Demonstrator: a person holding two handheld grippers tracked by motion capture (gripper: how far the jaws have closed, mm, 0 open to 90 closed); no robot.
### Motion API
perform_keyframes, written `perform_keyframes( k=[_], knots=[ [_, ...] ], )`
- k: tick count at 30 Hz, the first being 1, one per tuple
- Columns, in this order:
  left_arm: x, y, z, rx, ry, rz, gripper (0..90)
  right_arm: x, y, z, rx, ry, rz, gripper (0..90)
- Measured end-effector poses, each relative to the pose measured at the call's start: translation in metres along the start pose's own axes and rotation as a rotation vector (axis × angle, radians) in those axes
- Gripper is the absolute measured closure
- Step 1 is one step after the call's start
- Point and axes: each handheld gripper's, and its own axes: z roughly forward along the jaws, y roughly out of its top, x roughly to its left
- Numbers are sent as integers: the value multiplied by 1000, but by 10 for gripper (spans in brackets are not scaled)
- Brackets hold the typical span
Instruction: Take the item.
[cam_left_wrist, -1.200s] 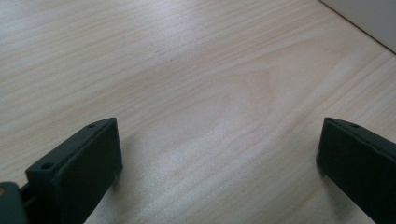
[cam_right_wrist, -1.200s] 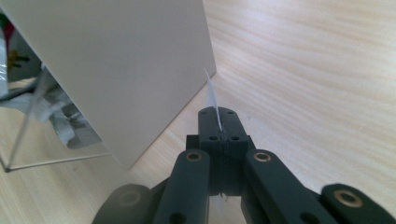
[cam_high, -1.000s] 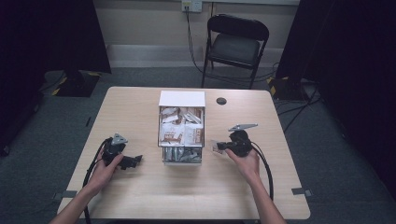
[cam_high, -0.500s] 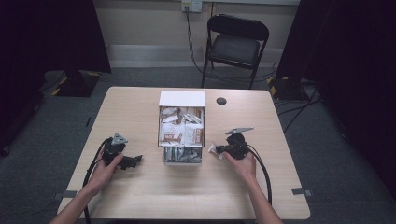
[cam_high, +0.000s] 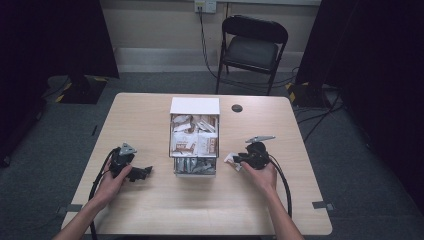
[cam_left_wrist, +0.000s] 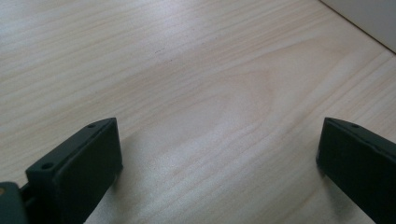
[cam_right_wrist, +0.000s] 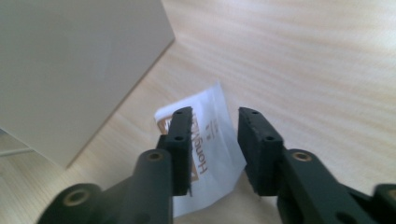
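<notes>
A white open box (cam_high: 195, 106) full of small packets stands mid-table. Just right of its near corner a white packet with brown print (cam_high: 230, 160) lies flat on the wood. My right gripper (cam_high: 237, 159) is low over it, pointing left. In the right gripper view the jaws stand a little apart, the right gripper (cam_right_wrist: 215, 114) open, with the packet (cam_right_wrist: 215, 154) lying under and between them and the box wall (cam_right_wrist: 79, 70) at upper left. My left gripper (cam_high: 145, 172) rests left of the box. It is wide open over bare wood in the left gripper view (cam_left_wrist: 217, 128).
The pale wooden table (cam_high: 200, 210) has free room along its near side and both ends. A small black disc (cam_high: 237, 108) lies behind the box to the right. A folding chair (cam_high: 252, 50) stands beyond the far edge. Cables trail from both grippers.
The right gripper has shifted slightly beside the box's near right corner, with the white packet at its tips now on the table. The left gripper has stayed put.
</notes>
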Motion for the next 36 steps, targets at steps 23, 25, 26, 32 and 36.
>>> perform_keyframes(
  k=[23,25,26,32,36],
  knots=[
    [0,0,0,0,0,0,0,2,-2,-63,-134,-60,56,307],
    [0,0,0,0,0,0,0,2,-6,-69,-151,-68,67,288],
    [0,0,0,0,0,0,0,1,-8,-72,-156,-71,72,275],
    [0,0,0,0,0,0,0,-3,-16,-84,-159,-113,85,217],
    [0,0,0,0,0,0,0,-3,-20,-96,-154,-144,80,187]
  ],
)
